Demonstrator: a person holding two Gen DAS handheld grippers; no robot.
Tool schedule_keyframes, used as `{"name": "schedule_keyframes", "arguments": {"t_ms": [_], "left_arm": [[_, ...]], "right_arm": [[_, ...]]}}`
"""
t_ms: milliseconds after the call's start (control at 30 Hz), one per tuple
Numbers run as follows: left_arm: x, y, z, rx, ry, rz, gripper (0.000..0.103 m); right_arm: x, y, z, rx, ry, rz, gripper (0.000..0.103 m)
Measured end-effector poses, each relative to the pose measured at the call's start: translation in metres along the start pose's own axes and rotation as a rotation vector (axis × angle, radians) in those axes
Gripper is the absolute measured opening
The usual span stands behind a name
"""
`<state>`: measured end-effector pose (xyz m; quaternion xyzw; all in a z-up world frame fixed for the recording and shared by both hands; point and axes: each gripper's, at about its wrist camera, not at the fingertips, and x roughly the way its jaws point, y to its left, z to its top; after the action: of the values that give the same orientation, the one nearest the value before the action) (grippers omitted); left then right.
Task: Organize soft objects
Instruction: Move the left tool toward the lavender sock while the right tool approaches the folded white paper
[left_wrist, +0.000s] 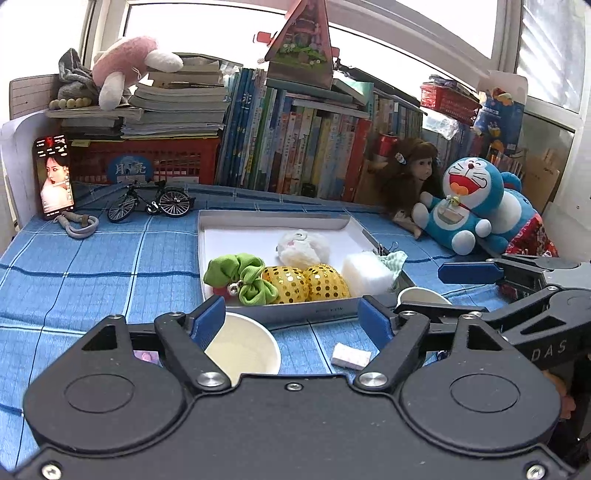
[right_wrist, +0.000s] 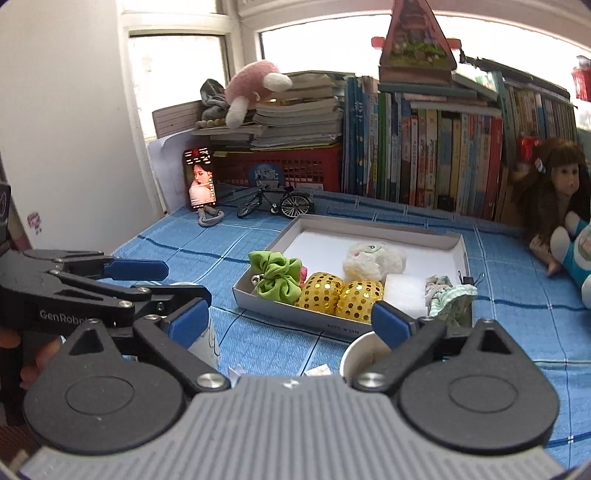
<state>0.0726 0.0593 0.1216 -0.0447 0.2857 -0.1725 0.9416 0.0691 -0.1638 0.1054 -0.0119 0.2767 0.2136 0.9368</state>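
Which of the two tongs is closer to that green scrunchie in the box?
Left. The left tongs sit open just in front of the box's near edge, facing the green scrunchie. The right tongs are open farther along, by the striped cloth at the box's other corner.

**Materials and finishes on the blue-cloth table**

The table is covered by a woven blue checked cloth (left_wrist: 92, 266), matt and slightly ribbed. A shallow tray (left_wrist: 275, 223) of smooth white card is seen at the middle. In it, a green scrunchie (left_wrist: 242, 277) of crinkled matt fabric, two gold pouches (left_wrist: 306, 282) faced with glossy sequins, a fluffy white plush (left_wrist: 303, 247) and a white foam block (left_wrist: 365, 273) are shown. Smooth paper is suggested by the near cup (left_wrist: 247, 350). Matt black plastic with bright metal screws is seen on the left gripper (left_wrist: 291, 319) and right gripper (right_wrist: 290, 319), whose finger pads (right_wrist: 391, 321) are of smooth blue plastic.
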Motion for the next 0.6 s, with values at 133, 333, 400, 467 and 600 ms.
{"name": "schedule_keyframes", "arguments": {"t_ms": [133,333,400,467,600], "left_arm": [[-0.006,0.002,-0.009,-0.001,-0.012,0.004,0.078],[-0.013,0.007,-0.022,-0.015,-0.025,0.013,0.080],[-0.014,0.008,-0.026,-0.012,-0.032,0.021,0.080],[-0.016,0.009,-0.030,-0.010,-0.038,0.025,0.081],[-0.017,0.011,-0.039,-0.016,-0.043,0.031,0.082]], "right_arm": [[-0.001,0.007,-0.008,-0.035,-0.010,-0.010,0.103],[-0.002,0.016,-0.020,-0.078,-0.021,-0.021,0.103],[-0.001,0.020,-0.023,-0.093,-0.023,-0.027,0.103],[0.000,0.025,-0.027,-0.113,-0.030,-0.038,0.103],[0.002,0.035,-0.035,-0.147,-0.050,-0.052,0.103]]}}
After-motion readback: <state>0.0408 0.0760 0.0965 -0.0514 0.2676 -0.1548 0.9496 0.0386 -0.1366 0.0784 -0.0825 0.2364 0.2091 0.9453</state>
